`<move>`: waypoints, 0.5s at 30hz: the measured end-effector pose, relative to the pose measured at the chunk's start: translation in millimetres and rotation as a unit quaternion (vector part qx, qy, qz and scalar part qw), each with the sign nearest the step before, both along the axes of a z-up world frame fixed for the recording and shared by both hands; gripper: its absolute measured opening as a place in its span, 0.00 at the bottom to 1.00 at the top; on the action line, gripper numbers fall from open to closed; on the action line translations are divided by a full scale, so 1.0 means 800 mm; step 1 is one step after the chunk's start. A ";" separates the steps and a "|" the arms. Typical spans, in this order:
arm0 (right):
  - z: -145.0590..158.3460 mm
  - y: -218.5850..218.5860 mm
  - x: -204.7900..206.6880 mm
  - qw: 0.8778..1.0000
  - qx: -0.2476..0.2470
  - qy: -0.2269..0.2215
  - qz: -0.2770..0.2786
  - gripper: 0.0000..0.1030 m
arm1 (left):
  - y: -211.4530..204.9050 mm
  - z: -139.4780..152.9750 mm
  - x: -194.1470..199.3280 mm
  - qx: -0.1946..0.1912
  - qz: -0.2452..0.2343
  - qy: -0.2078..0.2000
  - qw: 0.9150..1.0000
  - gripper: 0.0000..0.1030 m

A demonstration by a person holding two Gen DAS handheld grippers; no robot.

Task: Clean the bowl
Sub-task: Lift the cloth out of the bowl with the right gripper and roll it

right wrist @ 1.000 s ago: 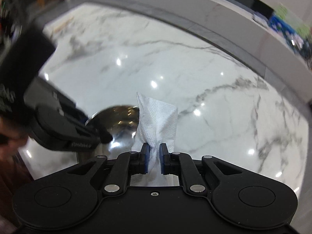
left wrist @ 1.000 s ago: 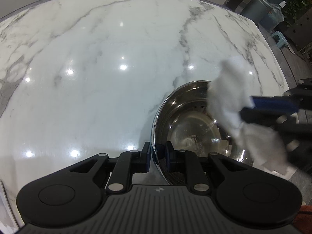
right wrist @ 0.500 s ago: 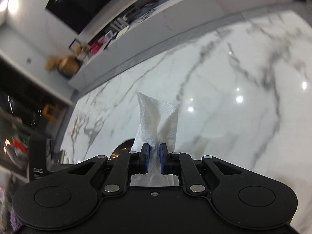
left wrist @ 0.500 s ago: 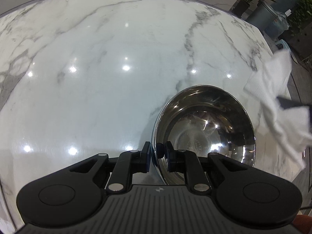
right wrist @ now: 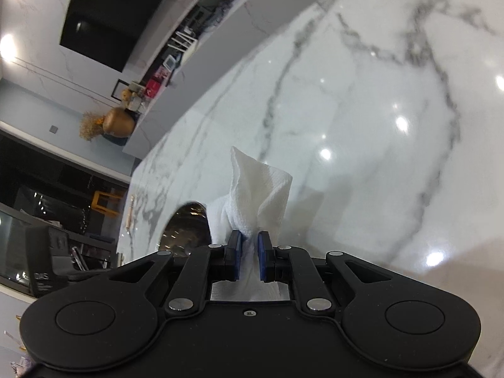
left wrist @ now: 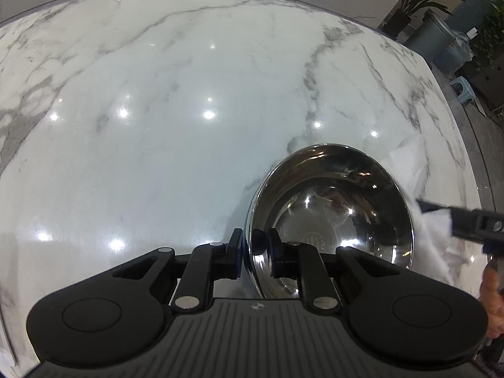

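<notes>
A shiny steel bowl (left wrist: 334, 214) stands on the white marble table (left wrist: 189, 110). My left gripper (left wrist: 253, 252) is shut on the bowl's near rim, one pad outside and one inside. In the right wrist view my right gripper (right wrist: 250, 253) is shut on a crumpled white paper towel (right wrist: 258, 186), which sticks up past the pads. The bowl (right wrist: 186, 230) shows dark and partly hidden to the left of that towel. From the left wrist view the towel (left wrist: 419, 195) and the right gripper's black finger (left wrist: 466, 220) sit just outside the bowl's right rim.
The marble top (right wrist: 362, 126) stretches far ahead and to the left. Its right edge drops to a floor with a grey bin (left wrist: 441, 41), potted plants (left wrist: 412, 0) and a small stool (left wrist: 463, 88). A hand (left wrist: 493, 289) shows at the right margin.
The right gripper with the towel has left the inside of the bowl, swung out to its right side and rolled. The left gripper and bowl have stayed put.
</notes>
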State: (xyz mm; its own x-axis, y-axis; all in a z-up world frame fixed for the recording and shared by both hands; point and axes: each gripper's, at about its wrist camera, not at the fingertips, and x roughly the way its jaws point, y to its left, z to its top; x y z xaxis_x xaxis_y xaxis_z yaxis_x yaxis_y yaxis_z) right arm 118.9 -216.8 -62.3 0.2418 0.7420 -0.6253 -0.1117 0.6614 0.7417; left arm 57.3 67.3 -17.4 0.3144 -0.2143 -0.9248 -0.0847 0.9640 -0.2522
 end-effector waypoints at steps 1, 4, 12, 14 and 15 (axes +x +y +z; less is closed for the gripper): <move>-0.007 0.004 -0.002 1.000 -0.006 0.005 0.005 0.09 | -0.001 0.000 0.001 0.002 0.000 -0.001 1.000 0.14; -0.020 0.012 -0.004 1.000 -0.017 0.015 0.014 0.10 | -0.005 0.000 0.003 0.007 0.002 -0.004 1.000 0.15; -0.022 0.014 -0.009 0.999 -0.019 0.024 0.013 0.10 | -0.009 -0.001 0.019 0.013 0.008 -0.018 1.000 0.18; -0.021 0.013 -0.011 0.999 -0.021 0.025 0.011 0.10 | -0.008 -0.001 0.020 0.009 0.012 -0.020 1.000 0.19; -0.020 0.015 -0.011 0.999 -0.021 0.026 0.011 0.10 | -0.007 -0.001 0.020 0.007 0.015 -0.020 1.000 0.19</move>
